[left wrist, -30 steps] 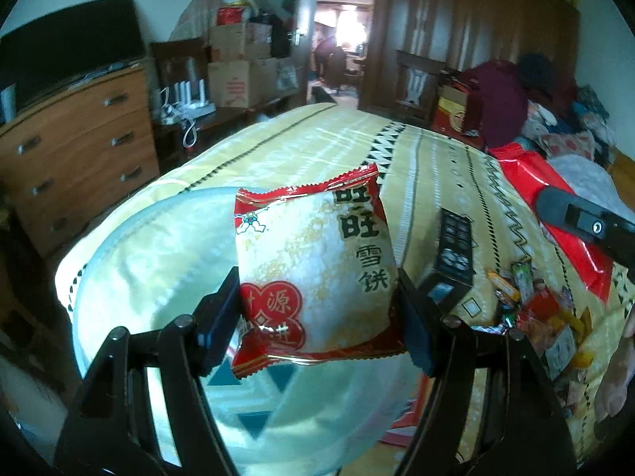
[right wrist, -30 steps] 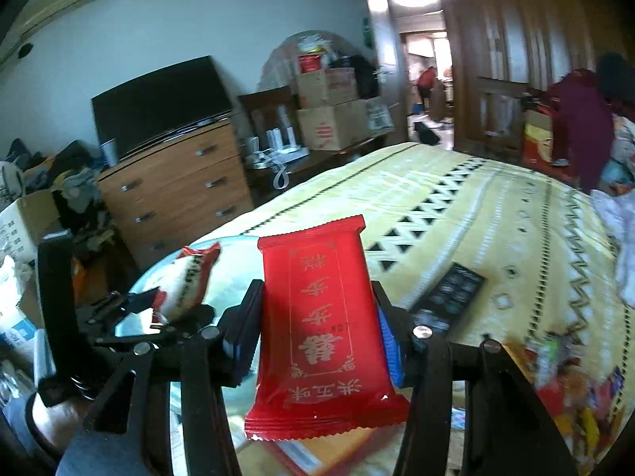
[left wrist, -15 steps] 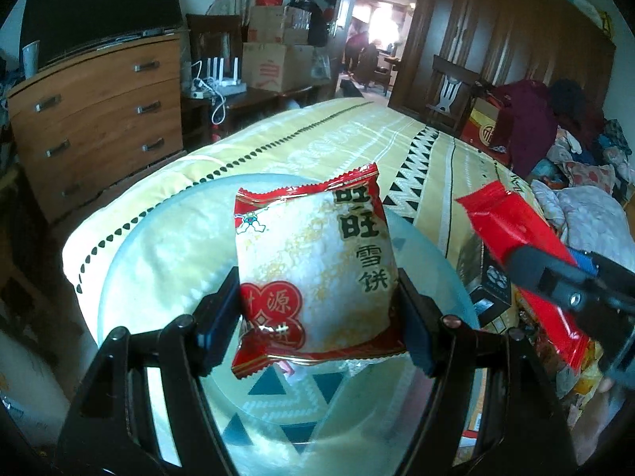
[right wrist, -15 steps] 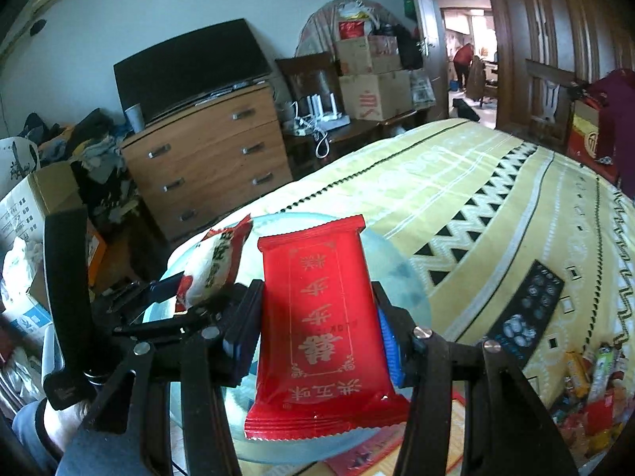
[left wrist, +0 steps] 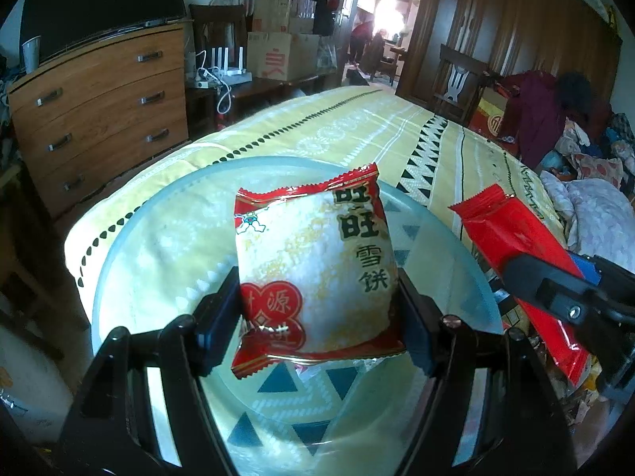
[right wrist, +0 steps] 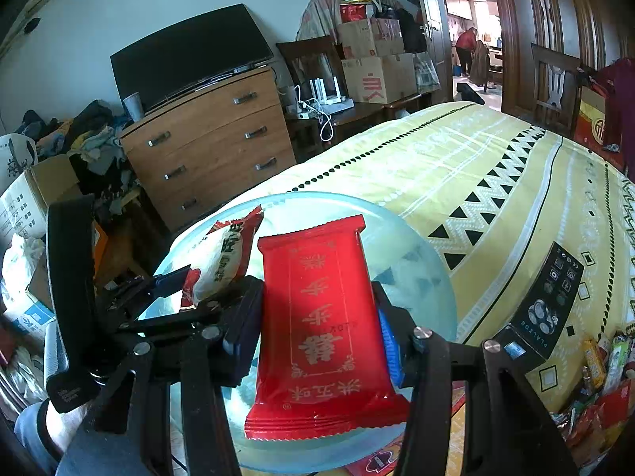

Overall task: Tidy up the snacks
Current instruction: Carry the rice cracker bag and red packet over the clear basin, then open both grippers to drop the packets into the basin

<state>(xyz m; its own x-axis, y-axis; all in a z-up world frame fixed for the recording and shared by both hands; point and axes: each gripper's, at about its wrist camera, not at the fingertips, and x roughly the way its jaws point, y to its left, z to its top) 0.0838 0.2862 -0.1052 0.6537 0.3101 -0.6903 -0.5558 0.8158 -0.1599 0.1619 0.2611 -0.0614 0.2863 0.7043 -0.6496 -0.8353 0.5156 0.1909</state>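
- The left gripper [left wrist: 317,317] is clamped on a white and red rice cracker packet [left wrist: 313,269], its two fingers pressing the packet's left and right edges near the bottom.
- This packet stands roughly upright in the left wrist view, long axis running away from the camera, crimped top edge pointing toward the far end of the bed and leaning slightly right.
- It is held above a pale blue glass plate [left wrist: 131,238], which lies on the yellow patterned bedspread [left wrist: 357,127].
- The right gripper [right wrist: 317,333] is clamped on a red snack packet [right wrist: 317,317]; the fingers squeeze its long sides at about mid-height.
- The red packet is an elongated rectangle, long axis pointing forward along the fingers, serrated far end tilted a little right, printed characters upside down in the right wrist view.
- It too sits over the plate [right wrist: 428,269], beside the cracker packet [right wrist: 222,254], which appears at its left in the other gripper [right wrist: 186,277].
- From the left wrist view the red packet [left wrist: 512,261] slants from upper left to lower right at the plate's right edge.
- A black remote control [right wrist: 547,301] lies on the bedspread [right wrist: 476,150] right of the plate, and a heap of small snacks [right wrist: 595,388] lies near the lower right corner.
- A wooden chest of drawers [right wrist: 214,146] with a television [right wrist: 186,63] on top stands beyond the bed.
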